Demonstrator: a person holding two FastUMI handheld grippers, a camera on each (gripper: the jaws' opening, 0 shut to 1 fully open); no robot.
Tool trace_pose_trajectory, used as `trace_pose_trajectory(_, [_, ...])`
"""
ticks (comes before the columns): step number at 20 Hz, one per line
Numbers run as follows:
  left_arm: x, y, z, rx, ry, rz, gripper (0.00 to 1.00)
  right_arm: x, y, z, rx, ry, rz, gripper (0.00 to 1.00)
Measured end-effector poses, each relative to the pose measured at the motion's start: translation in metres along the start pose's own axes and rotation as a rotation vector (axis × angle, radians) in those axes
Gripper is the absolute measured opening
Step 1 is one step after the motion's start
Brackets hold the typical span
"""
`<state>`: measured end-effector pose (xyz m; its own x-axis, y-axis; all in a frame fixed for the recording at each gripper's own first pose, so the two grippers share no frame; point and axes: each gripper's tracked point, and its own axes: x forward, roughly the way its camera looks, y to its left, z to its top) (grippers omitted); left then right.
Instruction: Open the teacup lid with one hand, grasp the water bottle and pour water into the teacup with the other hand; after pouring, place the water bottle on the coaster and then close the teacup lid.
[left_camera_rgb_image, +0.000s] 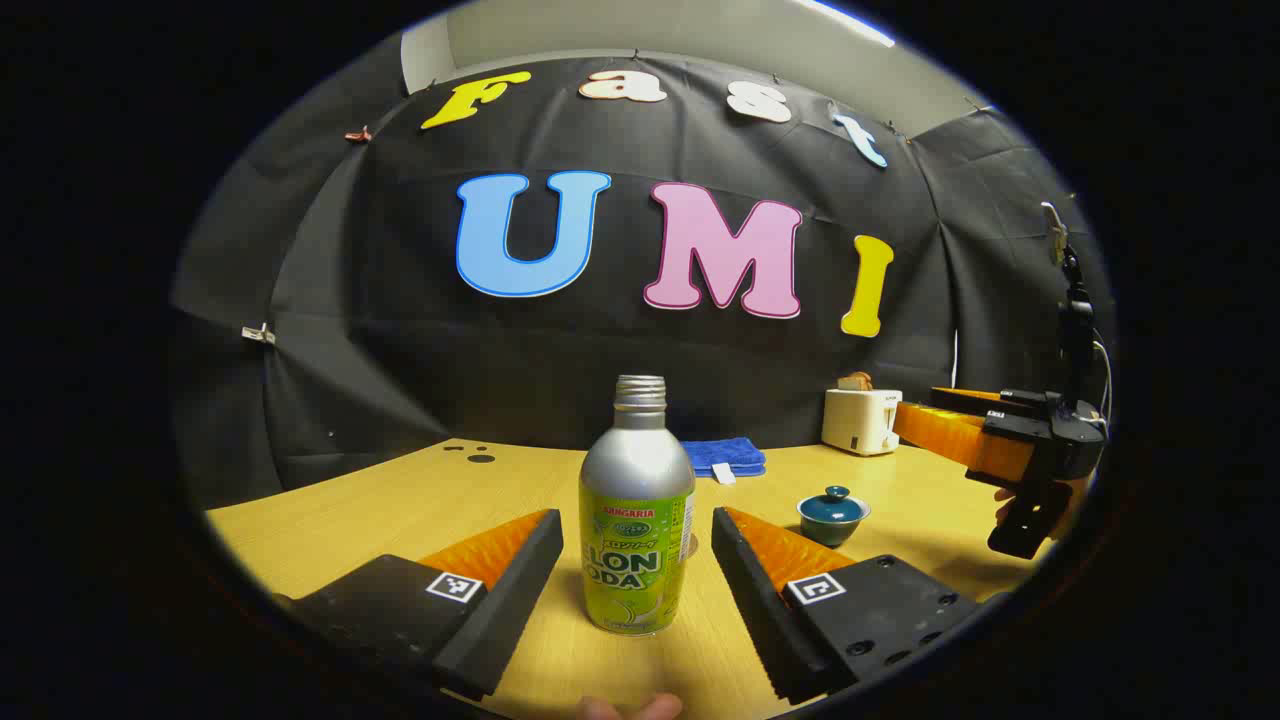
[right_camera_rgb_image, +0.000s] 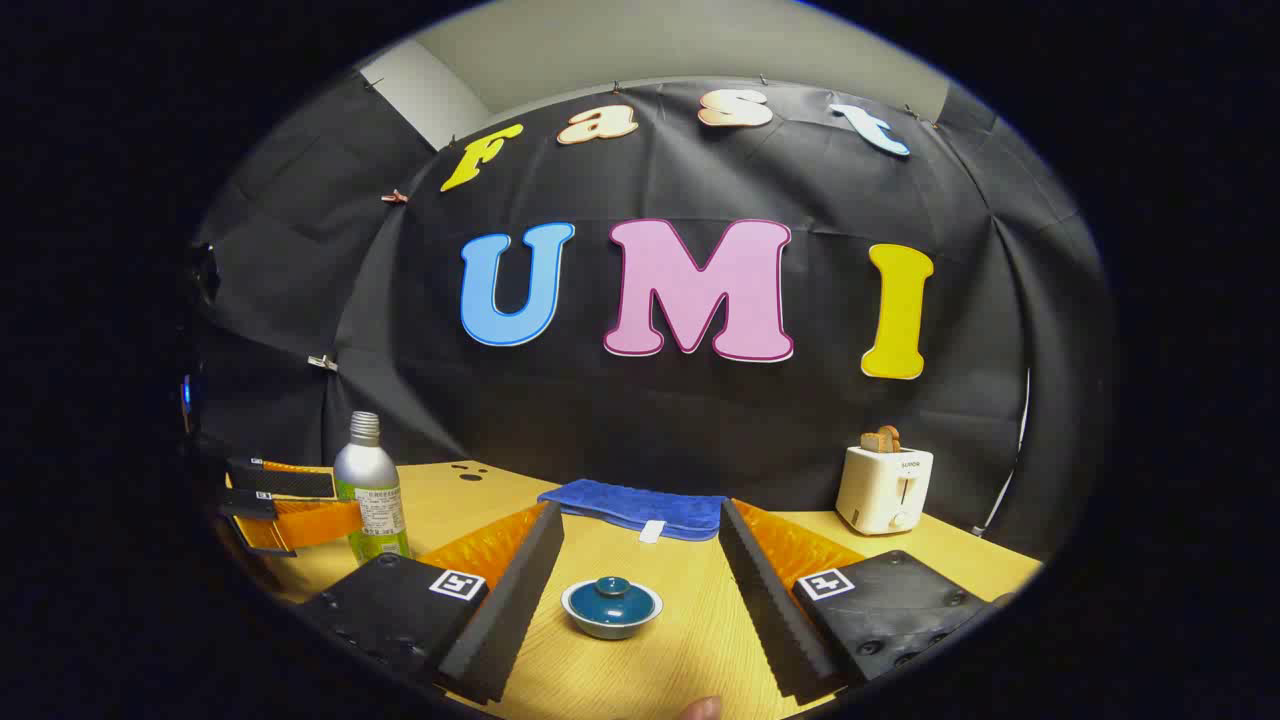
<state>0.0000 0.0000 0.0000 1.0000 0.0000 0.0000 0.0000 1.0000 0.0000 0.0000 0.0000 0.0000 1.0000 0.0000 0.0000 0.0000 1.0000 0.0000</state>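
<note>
Bottle (left_camera_rgb_image: 637, 520) upright on worktop (left_camera_rgb_image: 400, 510), neck up, between released left gripper (left_camera_rgb_image: 637, 560) jaws | lidded teacup (right_camera_rgb_image: 611, 606) between released right gripper (right_camera_rgb_image: 640, 590) jaws

I am working in a staged recording booth: black cloth wall (right_camera_rgb_image: 700, 420) is enclosing a wooden table (right_camera_rgb_image: 680, 640) that is carrying household props, a toaster (right_camera_rgb_image: 884, 488) and a blue towel (right_camera_rgb_image: 635, 505).

left hand-held gripper (left_camera_rgb_image: 637, 560) fingers spread wide, right hand-held gripper (right_camera_rgb_image: 640, 580) likewise
</note>
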Motion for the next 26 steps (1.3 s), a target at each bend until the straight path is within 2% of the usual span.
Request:
trace_pose_trajectory(6, [0.004,0.000,-0.009,0.009,0.040,0.003,0.95,0.001,-0.002,-0.004,0.001,0.006,-0.007,0.97])
trace_pose_trajectory(20, [0.018,-0.003,-0.013,0.043,0.040,0.017,0.95,0.010,-0.009,-0.022,0.003,0.049,-0.010,0.97])
trace_pose_trajectory(22, [0.019,-0.004,-0.013,0.044,0.040,0.014,0.95,0.016,-0.008,-0.033,0.001,0.094,-0.002,0.97])
trace_pose_trajectory(26, [0.023,-0.003,-0.013,0.044,0.039,0.016,0.95,0.027,0.000,-0.054,0.016,0.207,0.063,0.95])
